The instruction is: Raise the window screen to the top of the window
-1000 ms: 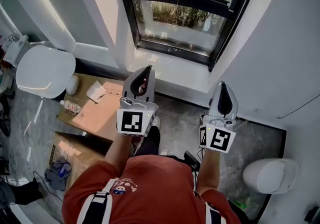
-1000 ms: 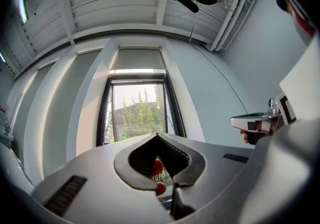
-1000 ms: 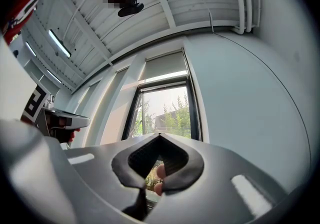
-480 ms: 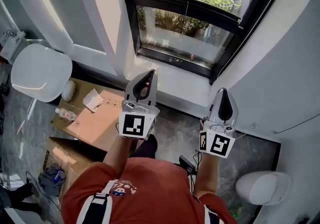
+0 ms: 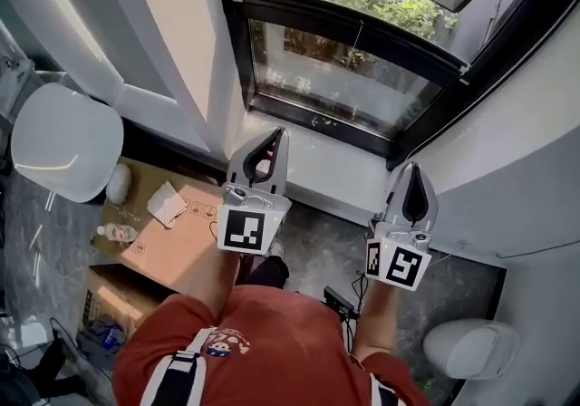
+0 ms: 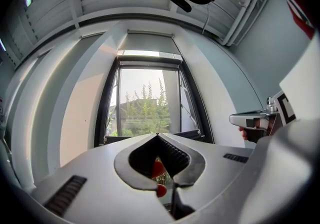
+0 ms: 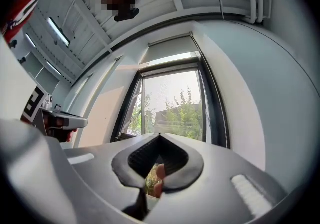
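The black-framed window [image 5: 349,78] fills the top of the head view, with greenery behind the glass. In the right gripper view a hazy mesh screen [image 7: 172,103] covers the pane below a pale roller housing [image 7: 170,48]. That housing [image 6: 150,43] also shows in the left gripper view. My left gripper [image 5: 276,132] is shut and empty, pointing at the white sill [image 5: 317,164]. My right gripper [image 5: 410,167] is shut and empty too, beside the window's lower right corner. Neither touches the window. Each gripper view shows closed jaws, left [image 6: 157,134] and right [image 7: 160,134], aimed at the window.
A cardboard box [image 5: 172,232] with a bottle and a tissue sits on the floor at the left. A white rounded lid [image 5: 63,141] lies beyond it. Another white fixture [image 5: 467,350] stands at the lower right. White walls flank the window recess.
Both grippers and the person have moved forward toward the window, which now looms larger and closer. Both pairs of jaws have stayed shut.
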The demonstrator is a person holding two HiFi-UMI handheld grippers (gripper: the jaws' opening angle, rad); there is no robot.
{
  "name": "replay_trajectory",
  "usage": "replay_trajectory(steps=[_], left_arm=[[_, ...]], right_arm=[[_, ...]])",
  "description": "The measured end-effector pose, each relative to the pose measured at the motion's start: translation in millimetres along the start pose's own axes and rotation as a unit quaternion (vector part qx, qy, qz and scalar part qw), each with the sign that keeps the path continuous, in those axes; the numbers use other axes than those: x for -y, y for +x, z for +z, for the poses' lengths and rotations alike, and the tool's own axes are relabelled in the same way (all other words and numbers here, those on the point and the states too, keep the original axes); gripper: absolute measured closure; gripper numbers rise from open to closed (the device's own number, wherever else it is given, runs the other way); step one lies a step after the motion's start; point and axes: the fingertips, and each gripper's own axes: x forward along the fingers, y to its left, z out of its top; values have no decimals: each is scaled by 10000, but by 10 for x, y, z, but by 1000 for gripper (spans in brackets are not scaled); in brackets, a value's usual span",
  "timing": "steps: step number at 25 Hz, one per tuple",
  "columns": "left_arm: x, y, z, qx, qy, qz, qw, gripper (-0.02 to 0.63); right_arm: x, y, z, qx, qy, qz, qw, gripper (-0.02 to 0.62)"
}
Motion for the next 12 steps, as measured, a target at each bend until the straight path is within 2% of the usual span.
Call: replay_trajectory(steps=[6,12], left_arm=[[-392,532,-177,-63,-105,-139,9998,600],[-630,910,-254,-14,-245,-323,9992,600]], right_arm=[[-143,585,-234,-115,-39,-76,9999,586],[-252,941,-294,-157,-212,-157,9995,586]])
